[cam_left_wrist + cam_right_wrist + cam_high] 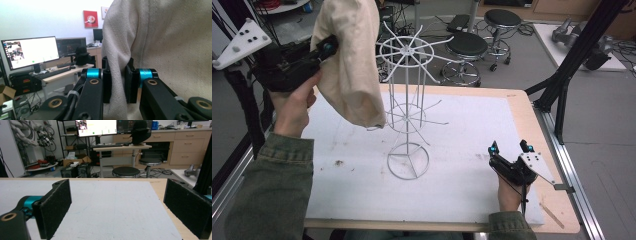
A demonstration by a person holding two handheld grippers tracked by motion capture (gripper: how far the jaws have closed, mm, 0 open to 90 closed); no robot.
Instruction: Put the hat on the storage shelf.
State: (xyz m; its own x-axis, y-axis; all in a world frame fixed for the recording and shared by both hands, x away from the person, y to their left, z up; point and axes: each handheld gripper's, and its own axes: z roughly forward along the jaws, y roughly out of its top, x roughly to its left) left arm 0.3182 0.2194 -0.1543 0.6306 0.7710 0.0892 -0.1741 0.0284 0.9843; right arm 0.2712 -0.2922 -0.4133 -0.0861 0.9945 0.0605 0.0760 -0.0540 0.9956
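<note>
— Above the table's far left, item one: cream cloth bag (349,60), pinched by the left gripper (328,49), hanging just beside the white wire stand (408,100). Condition?

— Soft, limp, likely light. It folds where the jaws bite it, seen close in the left gripper view (117,82). Coarse weave, so probably little slip. Best held at a bunched fold or the rim; which end is pinched cannot be told.

— Item two?

— Right gripper (510,150): jaws wide apart, holding nothing, low over the white mat (362,185) near the right edge.
</note>
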